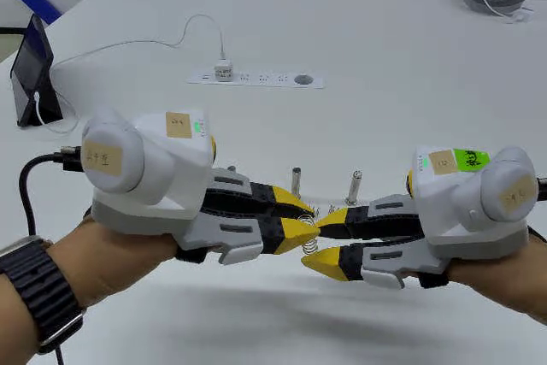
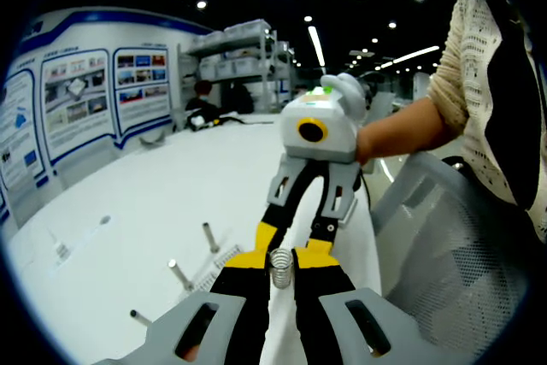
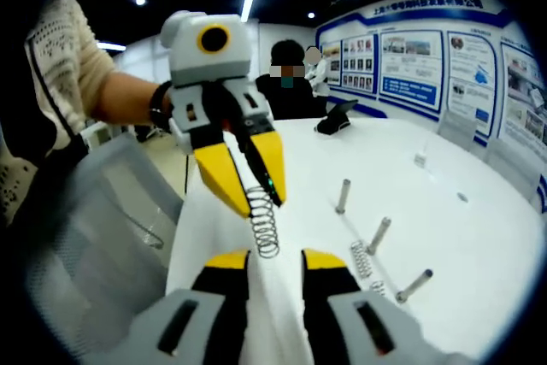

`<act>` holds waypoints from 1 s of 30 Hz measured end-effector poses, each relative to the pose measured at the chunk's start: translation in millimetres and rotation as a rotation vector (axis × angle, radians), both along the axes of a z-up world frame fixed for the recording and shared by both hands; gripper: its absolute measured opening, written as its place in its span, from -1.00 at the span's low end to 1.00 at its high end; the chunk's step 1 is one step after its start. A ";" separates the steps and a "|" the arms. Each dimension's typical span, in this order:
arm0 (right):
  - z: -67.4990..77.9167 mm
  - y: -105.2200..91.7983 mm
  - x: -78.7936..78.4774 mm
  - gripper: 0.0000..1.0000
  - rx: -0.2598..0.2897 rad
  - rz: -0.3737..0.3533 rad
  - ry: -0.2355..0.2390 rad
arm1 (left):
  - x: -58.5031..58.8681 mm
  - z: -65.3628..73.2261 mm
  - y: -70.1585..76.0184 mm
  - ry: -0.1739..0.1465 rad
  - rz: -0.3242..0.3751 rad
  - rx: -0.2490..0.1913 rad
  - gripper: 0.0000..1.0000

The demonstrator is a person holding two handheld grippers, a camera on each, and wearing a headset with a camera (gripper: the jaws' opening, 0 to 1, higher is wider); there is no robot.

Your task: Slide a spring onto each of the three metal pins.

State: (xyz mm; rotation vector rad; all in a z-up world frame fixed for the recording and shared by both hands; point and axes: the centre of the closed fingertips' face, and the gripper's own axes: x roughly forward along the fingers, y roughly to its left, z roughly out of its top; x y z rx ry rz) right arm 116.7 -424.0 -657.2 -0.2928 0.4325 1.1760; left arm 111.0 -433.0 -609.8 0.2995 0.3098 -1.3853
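A spring [image 3: 263,224] pinched over the bench [image 3: 444,211]
The left gripper [image 1: 308,223] clamps its upper end in its jaws; the right gripper [image 3: 275,261] has jaws spread round the lower end (no grip there). I'd keep it straight and aim squarely down 1 of the 3 pins [image 3: 379,235].

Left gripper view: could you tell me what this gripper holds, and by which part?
The left gripper holds a spring by one end, pinched between its jaws.

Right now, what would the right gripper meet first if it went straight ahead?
Probably the spring held in the left gripper, hanging just ahead of the right gripper's open jaws; exact depth is unclear.
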 end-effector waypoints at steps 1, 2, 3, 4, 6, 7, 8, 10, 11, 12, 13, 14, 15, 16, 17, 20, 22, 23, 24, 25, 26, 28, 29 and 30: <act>1.1 -2.8 0.9 -0.48 0.002 -0.009 0.000 | 1.8 -0.9 2.1 0.000 0.004 0.004 -0.83; 1.9 -4.7 1.6 -0.46 0.005 -0.015 0.000 | 3.3 -1.7 3.6 -0.001 0.008 0.008 -0.83; 2.7 -6.7 2.5 -0.43 0.007 -0.024 0.001 | 4.5 -2.4 5.1 -0.002 0.011 0.011 -0.83; 3.1 -8.7 3.4 -0.40 0.008 -0.034 0.005 | 5.6 -3.2 6.5 -0.001 0.013 0.015 -0.83; 4.0 -14.7 5.0 -0.32 0.009 -0.055 0.009 | 8.5 -5.1 10.6 -0.004 0.019 0.026 -0.83; 4.5 -16.6 5.5 -0.29 0.011 -0.061 0.008 | 9.7 -5.8 12.1 -0.005 0.022 0.031 -0.83; 4.9 -18.6 5.9 -0.27 0.012 -0.069 0.009 | 10.9 -6.3 13.6 -0.006 0.024 0.034 -0.83; 6.4 -23.3 6.6 -0.22 0.017 -0.084 0.007 | 14.4 -7.4 17.2 -0.006 0.031 0.041 -0.83; 6.8 -26.5 7.2 -0.19 0.020 -0.092 0.009 | 16.6 -7.8 19.4 -0.007 0.036 0.046 -0.83; 6.8 -28.6 7.5 -0.16 0.020 -0.099 0.010 | 18.1 -8.0 20.9 -0.009 0.039 0.049 -0.83; 6.9 -31.2 8.0 -0.13 0.019 -0.106 0.010 | 19.9 -8.3 22.5 -0.009 0.043 0.053 -0.83; 7.1 -33.5 8.4 -0.10 0.019 -0.114 0.009 | 21.5 -8.3 24.0 -0.010 0.047 0.055 -0.83; 7.8 -36.6 8.8 -0.07 0.022 -0.123 0.007 | 24.5 -8.5 26.5 -0.012 0.054 0.060 -0.83; 8.1 -39.1 9.2 -0.06 0.023 -0.130 0.007 | 26.8 -8.6 28.3 -0.012 0.060 0.062 -0.83; 8.7 -42.2 9.4 -0.05 0.023 -0.141 0.004 | 30.1 -8.8 30.8 -0.013 0.066 0.066 -0.83; 9.7 -50.0 10.5 0.01 0.026 -0.168 0.000 | 39.1 -8.6 37.0 -0.018 0.085 0.075 -0.83; 9.9 -55.4 10.8 0.05 0.030 -0.187 -0.001 | 46.0 -8.0 41.5 -0.020 0.100 0.082 -0.83; 9.9 -57.7 10.9 0.06 0.031 -0.195 -0.003 | 48.8 -7.9 43.2 -0.022 0.105 0.084 -0.83; 9.7 -59.8 10.8 0.08 0.033 -0.202 -0.002 | 51.7 -8.0 45.0 -0.022 0.110 0.086 -0.83; 9.1 -63.2 10.9 0.10 0.035 -0.214 -0.001 | 56.1 -8.2 47.6 -0.023 0.121 0.088 -0.83; 8.9 -65.5 11.0 0.12 0.036 -0.223 -0.002 | 58.9 -8.7 49.5 -0.022 0.127 0.090 -0.83; 7.3 -71.6 10.6 0.15 0.039 -0.242 0.002 | 64.6 -10.1 53.1 -0.019 0.141 0.095 -0.83; 7.2 -74.9 10.6 0.16 0.044 -0.254 0.003 | 67.8 -11.3 55.1 -0.020 0.148 0.101 -0.83; 6.9 -77.0 10.2 0.16 0.046 -0.262 0.004 | 69.9 -11.7 56.5 -0.021 0.152 0.102 -0.83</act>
